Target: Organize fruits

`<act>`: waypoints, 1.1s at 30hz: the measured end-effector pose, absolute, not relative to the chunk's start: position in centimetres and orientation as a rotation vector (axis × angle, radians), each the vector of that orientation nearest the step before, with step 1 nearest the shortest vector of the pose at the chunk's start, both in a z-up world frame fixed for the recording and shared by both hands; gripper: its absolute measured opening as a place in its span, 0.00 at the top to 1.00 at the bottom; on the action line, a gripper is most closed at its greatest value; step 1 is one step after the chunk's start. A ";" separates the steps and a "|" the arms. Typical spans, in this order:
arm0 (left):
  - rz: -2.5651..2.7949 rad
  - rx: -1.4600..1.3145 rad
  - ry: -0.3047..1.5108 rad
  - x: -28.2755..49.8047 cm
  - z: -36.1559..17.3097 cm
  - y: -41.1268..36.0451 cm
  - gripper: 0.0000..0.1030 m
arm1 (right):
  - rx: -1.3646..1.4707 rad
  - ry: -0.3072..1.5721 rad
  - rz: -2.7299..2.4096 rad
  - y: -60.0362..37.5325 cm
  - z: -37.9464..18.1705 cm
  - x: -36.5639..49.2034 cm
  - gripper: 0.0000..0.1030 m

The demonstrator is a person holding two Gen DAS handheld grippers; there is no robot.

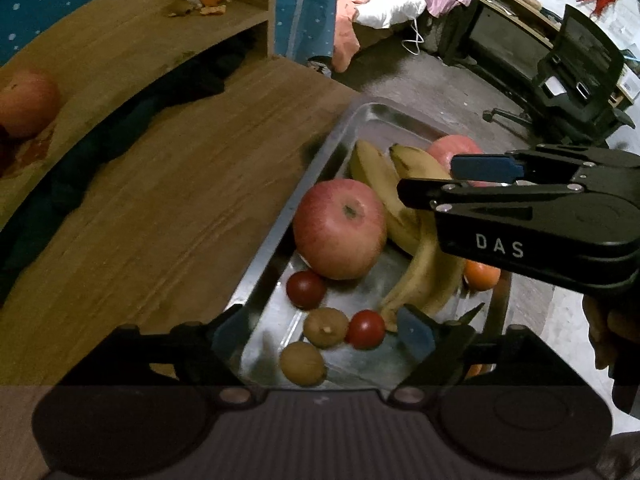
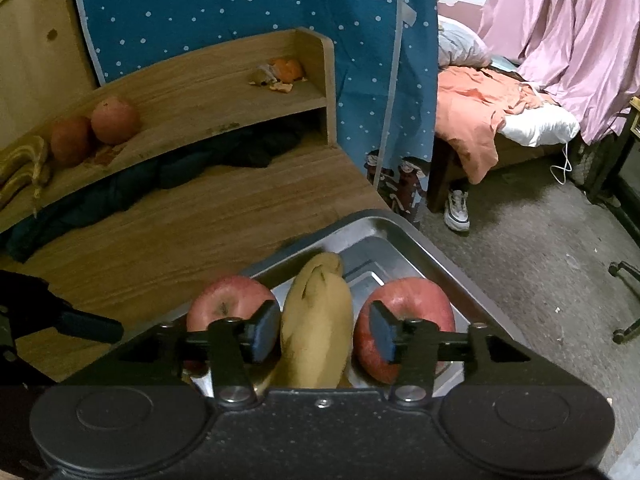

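A metal tray (image 1: 276, 220) at the wooden desk's right edge holds two red apples (image 1: 340, 228) (image 1: 452, 146), a bunch of bananas (image 1: 404, 208), an orange (image 1: 482, 276), two small dark-red fruits (image 1: 306, 289) and two brown kiwis (image 1: 326, 326). My left gripper (image 1: 320, 340) stands open over the tray's near end, above the small fruits. My right gripper (image 2: 322, 332) is open with its pads either side of the bananas (image 2: 316, 328), between the two apples (image 2: 228, 304) (image 2: 408, 308). The left wrist view shows the right gripper (image 1: 440, 180) coming in from the right.
A wooden shelf (image 2: 208, 92) at the back of the desk carries two apples (image 2: 116, 120), bananas (image 2: 24, 164) and orange peel (image 2: 286, 70). Dark cloth (image 2: 180, 168) lies under it. Beyond the desk edge are a bed (image 2: 500, 120), a shoe (image 2: 456, 208) and an office chair (image 1: 576, 76).
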State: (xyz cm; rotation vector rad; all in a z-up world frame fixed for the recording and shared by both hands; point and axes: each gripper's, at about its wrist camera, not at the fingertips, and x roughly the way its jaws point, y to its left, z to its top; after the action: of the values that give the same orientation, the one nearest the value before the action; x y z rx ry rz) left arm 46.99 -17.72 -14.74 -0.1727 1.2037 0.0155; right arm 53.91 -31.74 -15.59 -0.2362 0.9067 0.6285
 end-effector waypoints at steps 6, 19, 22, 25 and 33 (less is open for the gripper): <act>0.043 -0.168 1.196 46.7 -14.3 -17.3 0.07 | -0.231 0.899 0.631 -31.6 -15.3 53.8 0.29; 0.083 -0.154 1.165 46.2 -13.6 -16.4 0.00 | -0.219 0.849 0.583 -31.9 -14.1 53.4 0.05; 0.102 -0.156 1.158 46.0 -13.5 -15.9 0.00 | -0.214 0.840 0.560 -32.0 -14.0 53.4 0.02; 0.126 -0.162 1.154 45.8 -13.4 -15.2 0.00 | -0.215 0.837 0.541 -32.0 -14.0 53.5 0.01; 0.202 -0.184 1.125 45.4 -13.0 -13.5 0.00 | -0.220 0.836 0.511 -31.9 -14.0 53.6 0.01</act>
State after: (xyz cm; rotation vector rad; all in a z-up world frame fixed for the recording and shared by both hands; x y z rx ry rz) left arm 45.41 -13.53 -13.01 -0.1845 1.1254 0.2019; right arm 53.62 -31.88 -14.05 -0.2205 0.8357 0.5107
